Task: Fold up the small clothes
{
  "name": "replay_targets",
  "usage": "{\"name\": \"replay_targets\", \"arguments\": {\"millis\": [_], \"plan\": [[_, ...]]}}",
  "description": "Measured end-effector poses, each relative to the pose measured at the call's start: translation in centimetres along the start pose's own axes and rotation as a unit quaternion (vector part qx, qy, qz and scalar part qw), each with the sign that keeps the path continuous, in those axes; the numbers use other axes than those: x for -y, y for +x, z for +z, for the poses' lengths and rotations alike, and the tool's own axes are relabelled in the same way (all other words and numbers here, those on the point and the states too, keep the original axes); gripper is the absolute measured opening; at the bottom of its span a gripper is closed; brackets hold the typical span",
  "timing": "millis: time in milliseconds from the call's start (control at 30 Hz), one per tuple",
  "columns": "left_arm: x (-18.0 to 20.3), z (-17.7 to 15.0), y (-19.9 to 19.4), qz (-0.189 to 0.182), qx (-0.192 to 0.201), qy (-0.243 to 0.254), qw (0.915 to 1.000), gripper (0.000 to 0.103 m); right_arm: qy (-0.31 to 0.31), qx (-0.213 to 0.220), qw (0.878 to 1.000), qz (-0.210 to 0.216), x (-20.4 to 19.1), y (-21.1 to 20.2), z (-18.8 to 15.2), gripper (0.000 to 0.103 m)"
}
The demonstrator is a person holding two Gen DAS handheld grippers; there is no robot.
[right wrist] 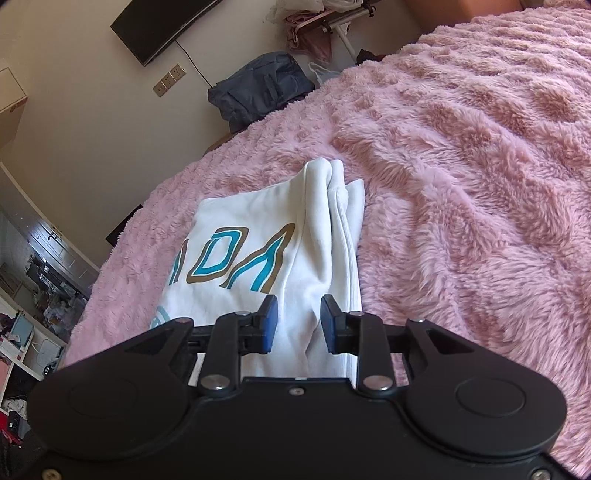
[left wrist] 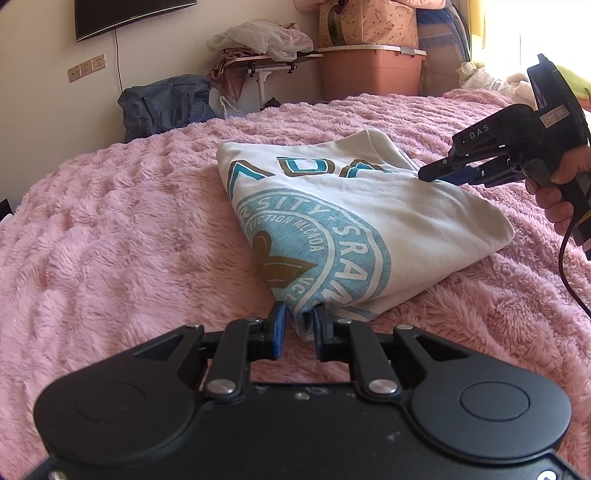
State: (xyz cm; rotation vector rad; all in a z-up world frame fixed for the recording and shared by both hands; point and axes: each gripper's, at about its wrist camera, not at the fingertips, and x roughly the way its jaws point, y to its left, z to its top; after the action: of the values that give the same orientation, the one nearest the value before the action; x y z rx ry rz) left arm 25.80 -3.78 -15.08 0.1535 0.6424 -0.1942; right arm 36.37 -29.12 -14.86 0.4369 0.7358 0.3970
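A white sweatshirt (left wrist: 332,206) with a teal and brown printed crest lies folded on a fluffy pink blanket (left wrist: 110,240) that covers the bed.

The left gripper (left wrist: 299,325) sits at the sweatshirt's near corner. Its blue-padded jaws stand a little apart, with a bunched fold of the white cloth between them; whether the pads actually press on the cloth is hard to tell from this angle.

The right gripper (right wrist: 298,319), held in a person's hand, reaches the far right edge of the garment. Its jaws are apart, one on either side of a raised ridge of white cloth, not closed on it.

Beyond the bed, a dark blue bag (left wrist: 166,101) rests against a cream wall. A black television (left wrist: 125,14) hangs above it, with wall sockets (left wrist: 86,68) beneath. Further right stands a small table (left wrist: 266,62) heaped with clothes and plastic, then a pink storage box (left wrist: 369,70) with more bags stacked on top.
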Motion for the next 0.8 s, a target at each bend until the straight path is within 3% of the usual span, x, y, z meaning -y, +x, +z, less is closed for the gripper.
{"name": "replay_targets", "arguments": {"millis": [100,133,167,233,300,400,500,633,733,800], "plan": [[0.3,0.2,0.9,0.009,-0.019,0.012,0.9997,0.014,-0.002,-0.020,1.000,0.006,-0.3,0.8,-0.4,0.027],[0.4,0.1,1.3,0.009,-0.025,0.016,0.9995,0.015,-0.004,-0.022,1.000,0.006,-0.4,0.9,-0.5,0.025],[0.4,0.0,1.8,0.010,-0.032,0.019,0.9993,0.015,-0.008,-0.019,1.000,0.005,-0.5,1.0,-0.6,0.016],[0.5,-0.1,2.1,0.015,-0.039,0.023,0.9988,0.008,-0.012,-0.017,1.000,0.003,-0.7,1.0,-0.6,0.013],[1.0,0.2,1.6,0.032,-0.032,0.038,0.9983,0.007,-0.018,-0.009,1.000,0.002,-0.9,0.6,-0.5,0.009],[1.8,0.7,0.5,0.054,-0.020,0.070,0.9959,0.006,-0.052,0.013,0.998,-0.012,-1.8,-0.6,0.1,0.008],[1.9,0.3,1.5,0.052,-0.048,0.070,0.9951,0.005,-0.075,0.024,0.997,-0.022,-2.4,-1.4,0.5,0.007],[1.5,-0.6,3.3,0.045,-0.074,0.062,0.9943,0.005,-0.070,-0.011,0.997,-0.040,-0.9,0.8,-0.8,0.007],[1.0,-0.4,2.4,0.034,-0.070,0.060,0.9952,0.009,-0.058,-0.004,0.998,-0.032,0.2,1.4,-1.8,0.011],[0.5,-0.4,1.5,0.026,-0.073,0.056,0.9955,0.010,-0.020,0.013,1.000,-0.014,0.8,0.1,-1.6,0.031]]}}
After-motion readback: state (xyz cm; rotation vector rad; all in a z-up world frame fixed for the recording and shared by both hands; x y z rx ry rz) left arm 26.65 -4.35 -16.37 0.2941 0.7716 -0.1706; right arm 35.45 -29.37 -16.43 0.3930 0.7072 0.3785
